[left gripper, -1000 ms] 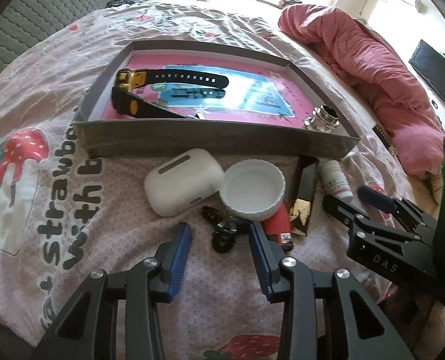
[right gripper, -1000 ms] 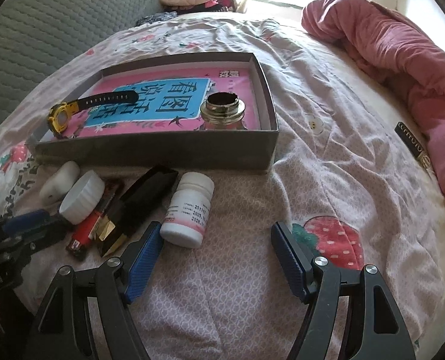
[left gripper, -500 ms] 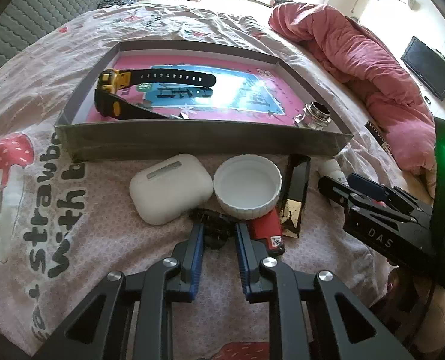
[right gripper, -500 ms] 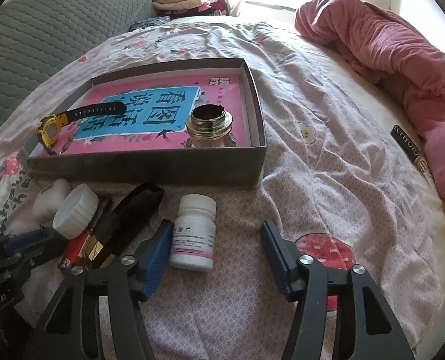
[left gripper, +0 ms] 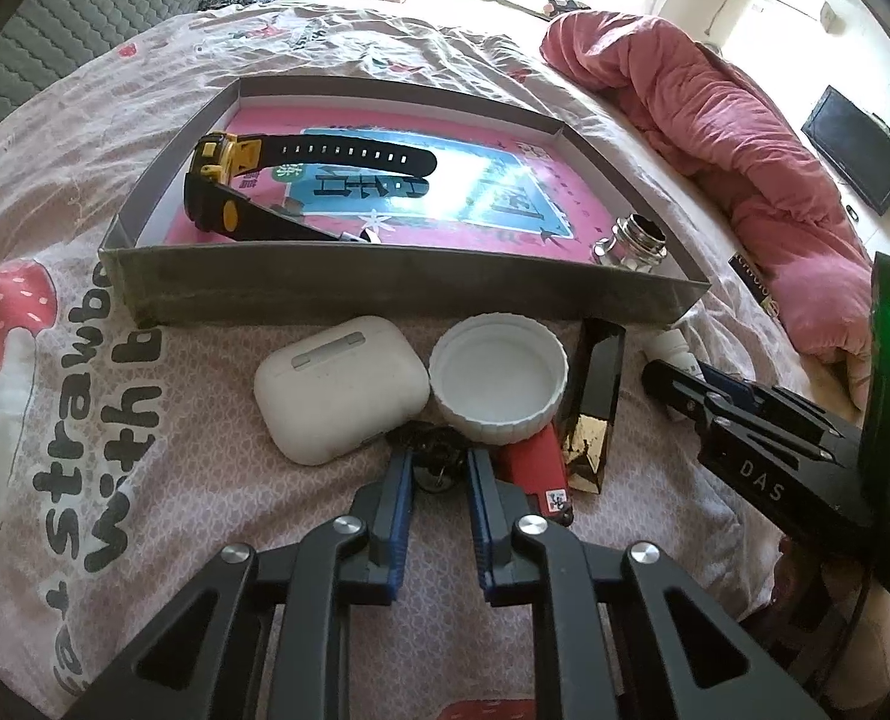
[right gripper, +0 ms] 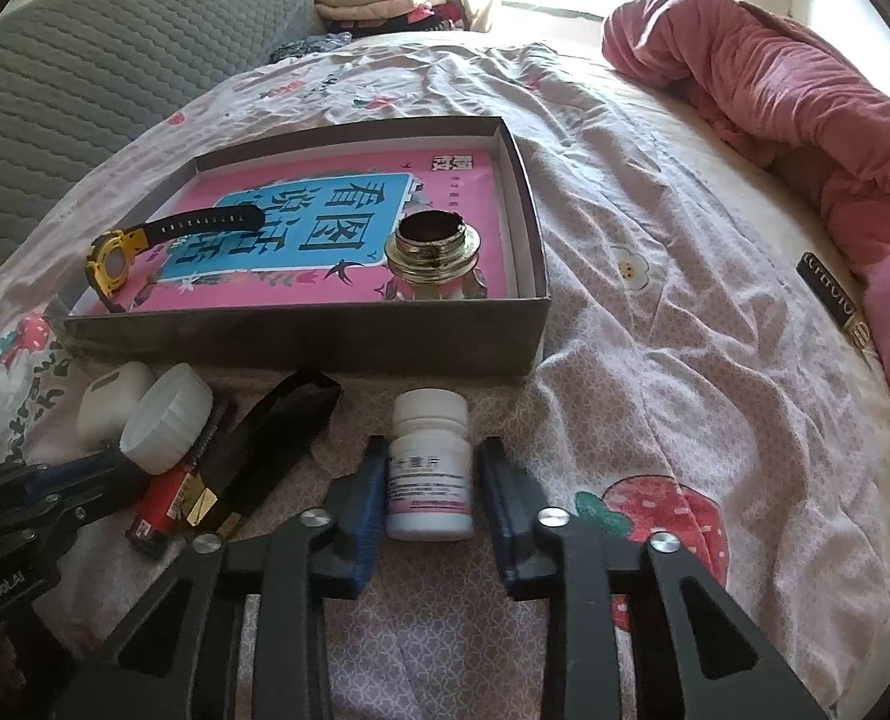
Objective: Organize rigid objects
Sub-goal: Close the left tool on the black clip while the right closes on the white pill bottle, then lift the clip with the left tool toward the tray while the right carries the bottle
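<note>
A grey box (left gripper: 385, 285) with a pink lining holds a yellow-and-black watch (left gripper: 229, 180) and a metal-necked jar (left gripper: 634, 240). In front of it on the bed lie a white earbud case (left gripper: 337, 387), a white lid (left gripper: 499, 378), a red lighter (left gripper: 538, 468), a black-and-gold bar (left gripper: 595, 402) and a small black clip (left gripper: 436, 456). My left gripper (left gripper: 439, 468) is shut on the black clip. My right gripper (right gripper: 430, 468) is closed around a white pill bottle (right gripper: 430, 468) lying on the bed, pads against its sides.
A crumpled pink quilt (right gripper: 775, 96) lies at the right. A grey quilted headboard (right gripper: 85, 72) stands at the left. A black labelled strip (right gripper: 835, 306) lies beside the quilt. The box also shows in the right wrist view (right gripper: 301, 336).
Both grippers moved forward and closed: the left one onto the black clip, the right one around the pill bottle.
</note>
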### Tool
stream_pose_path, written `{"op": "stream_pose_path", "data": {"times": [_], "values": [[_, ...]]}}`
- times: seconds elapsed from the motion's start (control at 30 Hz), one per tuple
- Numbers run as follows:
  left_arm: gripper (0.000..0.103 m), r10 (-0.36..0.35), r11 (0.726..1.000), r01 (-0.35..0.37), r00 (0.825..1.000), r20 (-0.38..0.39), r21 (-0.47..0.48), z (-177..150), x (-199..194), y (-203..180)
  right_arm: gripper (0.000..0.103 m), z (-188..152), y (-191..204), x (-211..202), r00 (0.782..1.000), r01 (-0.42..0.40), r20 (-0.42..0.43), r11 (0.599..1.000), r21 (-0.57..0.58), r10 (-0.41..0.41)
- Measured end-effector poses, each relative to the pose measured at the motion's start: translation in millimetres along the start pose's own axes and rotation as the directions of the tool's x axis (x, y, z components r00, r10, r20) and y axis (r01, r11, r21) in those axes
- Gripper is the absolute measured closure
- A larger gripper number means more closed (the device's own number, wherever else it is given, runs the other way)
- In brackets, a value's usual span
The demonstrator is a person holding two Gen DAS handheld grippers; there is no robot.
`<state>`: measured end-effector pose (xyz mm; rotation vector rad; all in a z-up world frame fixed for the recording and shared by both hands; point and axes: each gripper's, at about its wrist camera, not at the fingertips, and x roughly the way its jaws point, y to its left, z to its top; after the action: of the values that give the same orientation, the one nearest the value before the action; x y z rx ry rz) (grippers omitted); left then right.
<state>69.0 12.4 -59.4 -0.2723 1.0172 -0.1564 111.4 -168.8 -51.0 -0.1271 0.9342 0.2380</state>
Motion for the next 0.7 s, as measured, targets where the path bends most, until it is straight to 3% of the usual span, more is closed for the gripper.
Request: {"op": "stream_pose_path", "data": {"times": [0.7], "values": [[0.085,-0.025,0.999,0.024,0.999,0.038,0.029,-5.2,-17.0,-5.7,0.076,2.3,-12.6,-10.9,0.996,-0.077,0.037,0.995,0.058,0.075]]}}
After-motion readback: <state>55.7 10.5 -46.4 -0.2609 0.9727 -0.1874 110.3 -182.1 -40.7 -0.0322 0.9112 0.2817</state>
